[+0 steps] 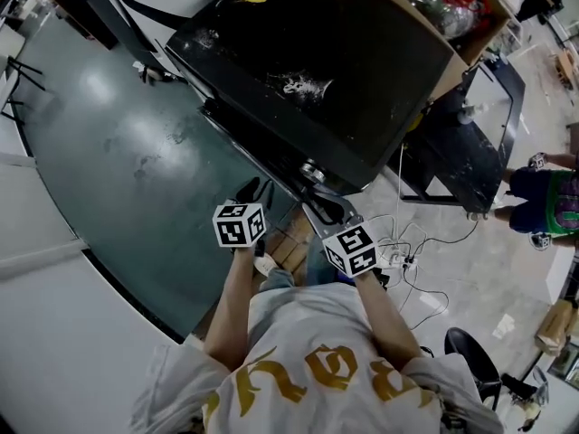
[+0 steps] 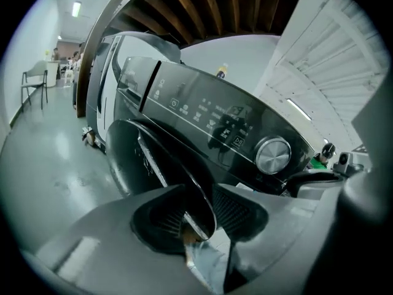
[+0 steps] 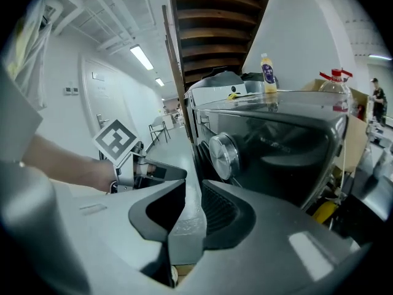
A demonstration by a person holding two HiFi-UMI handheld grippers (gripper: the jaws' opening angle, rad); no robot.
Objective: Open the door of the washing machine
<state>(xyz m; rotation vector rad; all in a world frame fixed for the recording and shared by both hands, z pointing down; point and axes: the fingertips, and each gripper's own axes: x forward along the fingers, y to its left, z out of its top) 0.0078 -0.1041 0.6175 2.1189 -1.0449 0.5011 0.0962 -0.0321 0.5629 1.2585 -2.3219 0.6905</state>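
Note:
The black washing machine (image 1: 335, 70) stands in front of me, its control panel and silver knob (image 2: 273, 155) facing the grippers. Its round dark door (image 2: 123, 158) curves down toward the left gripper (image 2: 199, 217). The door's chrome-edged rim (image 2: 202, 211) runs between the left jaws, which are shut on it. In the head view the left gripper (image 1: 246, 191) is at the machine's front lower edge. The right gripper (image 1: 330, 211) hovers just to its right, below the knob (image 3: 222, 154). The right gripper (image 3: 193, 208) is open by a narrow gap, with only floor showing between its jaws.
A bottle (image 3: 268, 74) and other items sit on the machine's top. A cardboard box (image 1: 452, 7) and a black frame (image 1: 461, 152) stand at its right. Cables and a power strip (image 1: 403, 256) lie on the floor, near a black chair (image 1: 470, 355). Another person (image 1: 543, 197) stands at right.

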